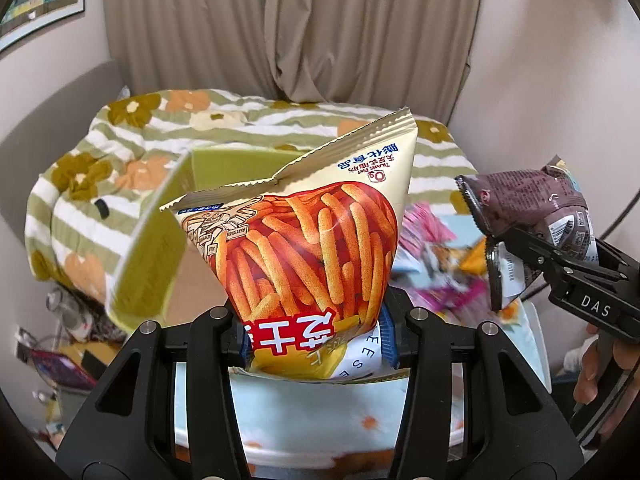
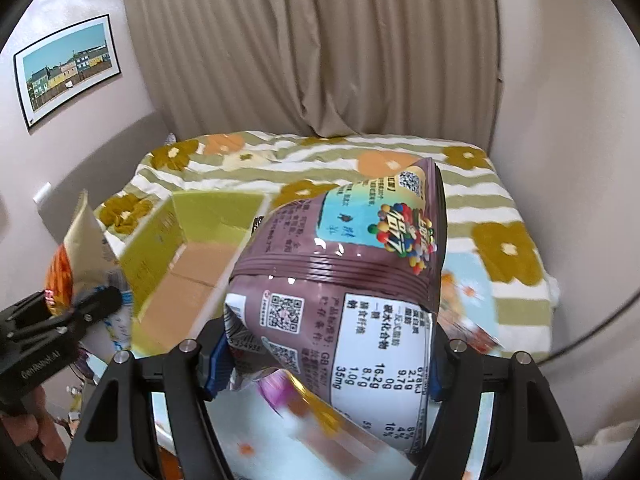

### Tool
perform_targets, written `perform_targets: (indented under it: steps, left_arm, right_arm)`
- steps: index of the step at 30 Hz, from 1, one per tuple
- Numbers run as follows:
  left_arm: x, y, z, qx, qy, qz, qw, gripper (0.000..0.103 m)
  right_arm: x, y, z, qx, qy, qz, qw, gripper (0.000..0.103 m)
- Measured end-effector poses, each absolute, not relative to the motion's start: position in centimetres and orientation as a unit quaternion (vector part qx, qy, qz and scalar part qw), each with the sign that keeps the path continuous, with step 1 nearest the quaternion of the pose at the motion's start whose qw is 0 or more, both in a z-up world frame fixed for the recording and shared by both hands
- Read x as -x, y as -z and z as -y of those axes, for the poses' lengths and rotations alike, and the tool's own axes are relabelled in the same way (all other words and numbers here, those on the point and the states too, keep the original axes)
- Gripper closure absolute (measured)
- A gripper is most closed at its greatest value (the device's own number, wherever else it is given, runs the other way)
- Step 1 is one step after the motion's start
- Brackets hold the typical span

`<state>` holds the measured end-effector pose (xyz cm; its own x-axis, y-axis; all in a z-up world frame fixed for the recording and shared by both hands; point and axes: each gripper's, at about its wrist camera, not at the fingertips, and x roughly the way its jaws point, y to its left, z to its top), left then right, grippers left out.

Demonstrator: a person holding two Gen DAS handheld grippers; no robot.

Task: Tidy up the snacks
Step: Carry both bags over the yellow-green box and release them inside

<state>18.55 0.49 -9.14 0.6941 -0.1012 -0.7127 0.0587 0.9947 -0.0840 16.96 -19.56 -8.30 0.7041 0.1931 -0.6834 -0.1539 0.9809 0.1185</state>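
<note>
A bed covered in a green-and-white striped quilt with orange and mustard flowers (image 2: 472,200) fills the middle of both views, with a beige pleated curtain (image 1: 288,24) behind it at twelve o'clock. On the quilt stands an open cardboard box with lime-green flaps and a plain brown bottom (image 2: 200,256), at about ten o'clock from the centre in both wrist views.

The cream-coloured foil bag printed with orange snack sticks (image 1: 304,240) is pinched by its lower end in the left gripper (image 1: 320,344), whose blue pads close narrowly on it; the bag stands upright, just in front of the box. A glossy brown candy bag with a white nutrition label (image 2: 340,280) is clamped across its width in the right gripper (image 2: 324,364), hanging above the quilt to the right of the box, at three o'clock from the stick bag.

A blurred pile of pink and orange packets (image 1: 436,256) lies on a pale blue cloth between the two bags. A framed picture of coloured houses (image 2: 66,68) hangs at ten o'clock.
</note>
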Motion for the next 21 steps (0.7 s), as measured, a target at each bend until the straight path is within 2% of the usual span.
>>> perform_targets:
  steps: [10,21]
  left_arm:
    - [-29.3,9.8,-9.8,0.007,0.063,-0.413,0.909,0.061]
    - [-38.8,17.3,-11.9,-0.034,0.109,-0.489,0.865,0.061]
  right_arm:
    - [-24.7,8.1,9.5,-0.035,-0.101,-0.383,0.917,0.035]
    - [-29.3,10.9,5.3,-0.055,-0.049,-0.432,0.899,0.035]
